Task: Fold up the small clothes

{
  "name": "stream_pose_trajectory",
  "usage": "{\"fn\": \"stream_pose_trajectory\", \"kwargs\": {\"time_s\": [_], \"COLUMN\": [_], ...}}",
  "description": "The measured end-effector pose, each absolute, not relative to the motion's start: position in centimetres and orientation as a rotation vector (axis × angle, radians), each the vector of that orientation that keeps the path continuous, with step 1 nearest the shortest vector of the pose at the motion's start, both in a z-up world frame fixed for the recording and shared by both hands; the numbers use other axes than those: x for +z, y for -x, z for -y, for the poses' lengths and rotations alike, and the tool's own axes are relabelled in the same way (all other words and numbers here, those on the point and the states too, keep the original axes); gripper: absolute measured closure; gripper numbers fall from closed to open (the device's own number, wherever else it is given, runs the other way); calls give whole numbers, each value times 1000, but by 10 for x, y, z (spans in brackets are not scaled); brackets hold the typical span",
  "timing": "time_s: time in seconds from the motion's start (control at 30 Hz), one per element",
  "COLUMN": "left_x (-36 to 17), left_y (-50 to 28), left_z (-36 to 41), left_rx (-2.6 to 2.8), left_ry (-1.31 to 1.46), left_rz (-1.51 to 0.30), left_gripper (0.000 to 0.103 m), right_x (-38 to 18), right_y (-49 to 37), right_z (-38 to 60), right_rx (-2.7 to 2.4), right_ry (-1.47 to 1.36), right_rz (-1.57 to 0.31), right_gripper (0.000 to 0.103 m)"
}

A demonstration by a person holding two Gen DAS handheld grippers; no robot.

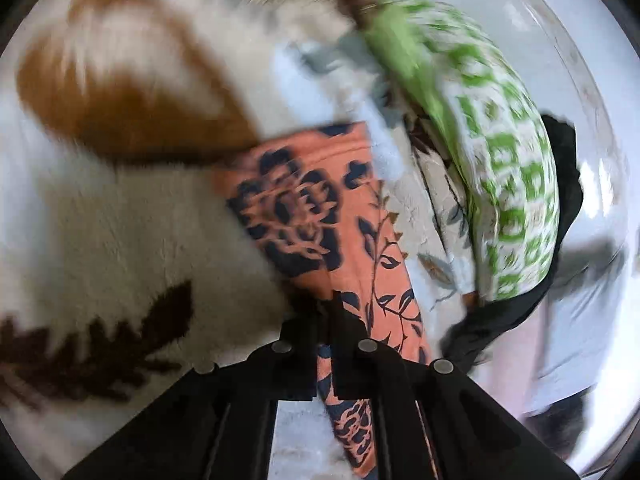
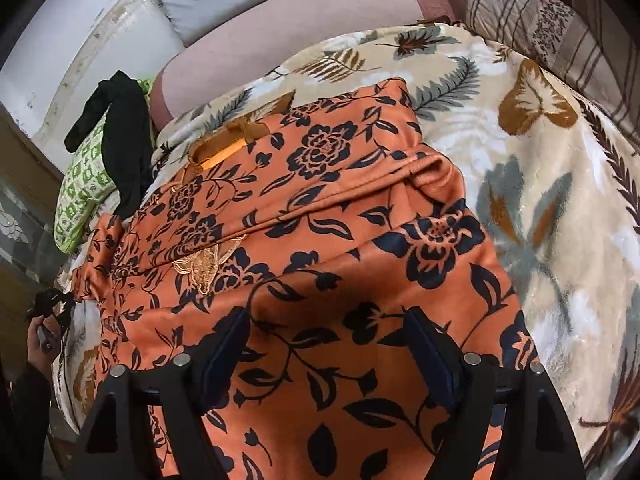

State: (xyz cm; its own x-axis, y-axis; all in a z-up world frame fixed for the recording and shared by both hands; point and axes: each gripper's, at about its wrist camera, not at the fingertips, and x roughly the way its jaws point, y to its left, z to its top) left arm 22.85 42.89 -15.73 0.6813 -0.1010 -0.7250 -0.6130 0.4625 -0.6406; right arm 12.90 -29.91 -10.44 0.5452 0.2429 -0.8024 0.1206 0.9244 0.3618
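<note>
Orange garment (image 2: pixel 340 240), one edge held.
We clamp its strip with the left gripper (image 1: pixel 326 320); the right gripper (image 2: pixel 324 344) hovers open above the body, long axis running away.

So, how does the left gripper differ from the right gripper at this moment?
The left gripper is shut on a strip of the orange floral garment; the right gripper is open, its jaws wide apart above that garment, pinching nothing. Both point down at the same cloth on the leaf-print blanket.
</note>
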Motion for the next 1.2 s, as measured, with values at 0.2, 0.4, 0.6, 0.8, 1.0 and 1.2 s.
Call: {"fn": "stream_pose_trajectory", "kwargs": {"time_s": [0.2, 0.4, 0.6, 0.8, 1.0, 1.2], "left_x": [-4, 76, -6, -43, -89, -113], "left_y": [-228, -217, -222, -192, -202, -190], "left_z": [-297, -92, 68, -6, -118, -131], "left_rx": [149, -206, -460, -292, -17, -13], "left_ry": [556, 257, 12, 76, 210, 218], "left_rz": [-565, -476, -784, -842, -943, -957], "left_gripper": [99, 99, 28, 28, 28, 28], "right_x": [-100, -97, -96, -80, -85, -123], "right_y": [-121, -108, -102, -125, -200, -279], "right_z": [308, 329, 346, 349, 352, 352], "right_rx": [65, 53, 59, 124, 196, 84], "right_ry": [-420, -495, -558, -568, -741, -838], "right_rz": [-960, -916, -925, -893, -902, -1065], "right_gripper": [21, 21, 21, 16, 16, 16]}}
